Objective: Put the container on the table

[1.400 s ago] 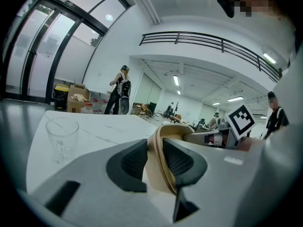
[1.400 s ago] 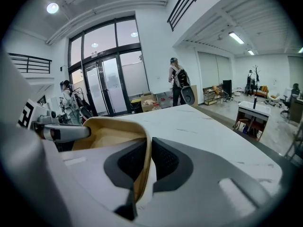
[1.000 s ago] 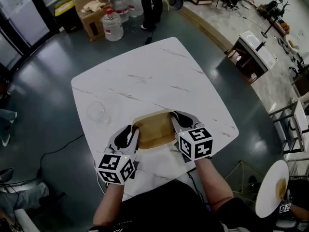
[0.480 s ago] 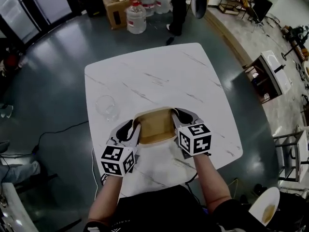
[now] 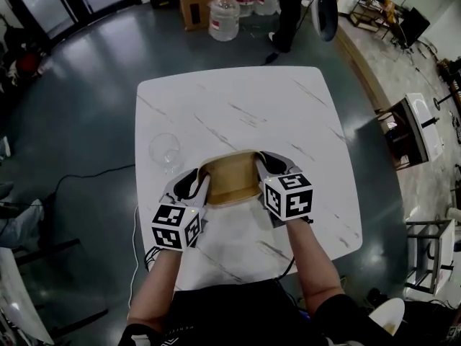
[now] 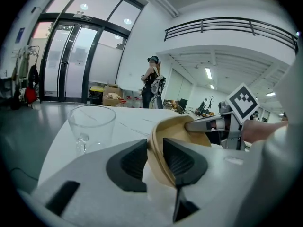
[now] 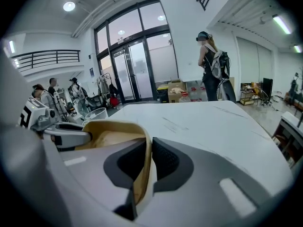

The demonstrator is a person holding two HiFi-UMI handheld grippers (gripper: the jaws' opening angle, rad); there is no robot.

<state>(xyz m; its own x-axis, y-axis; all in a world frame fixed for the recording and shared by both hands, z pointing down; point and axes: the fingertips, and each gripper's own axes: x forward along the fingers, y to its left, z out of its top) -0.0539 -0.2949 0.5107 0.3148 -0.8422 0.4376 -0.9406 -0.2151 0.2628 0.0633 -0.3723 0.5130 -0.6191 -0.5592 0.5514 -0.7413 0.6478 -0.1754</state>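
A shallow tan paper container [image 5: 229, 180] hangs low over the white marble table [image 5: 245, 107], near its front half; I cannot tell whether its base touches. My left gripper [image 5: 199, 187] pinches the container's left wall [image 6: 176, 126], its pads on both sides of the rim, jaws easing open. My right gripper [image 5: 261, 169] pinches the right wall [image 7: 113, 137] the same way, jaws also easing open. In the left gripper view my left gripper [image 6: 155, 156] straddles the rim. In the right gripper view my right gripper [image 7: 148, 156] does too.
An empty clear glass [image 5: 165, 152] stands on the table just left of the container, close to my left gripper, and shows as the glass [image 6: 91, 126] in the left gripper view. Cardboard boxes and water jugs [image 5: 223, 16] sit on the floor beyond the table, with a person beside them.
Both grippers and the container have moved a little farther over the table and lower. The grip on both walls looks the same.
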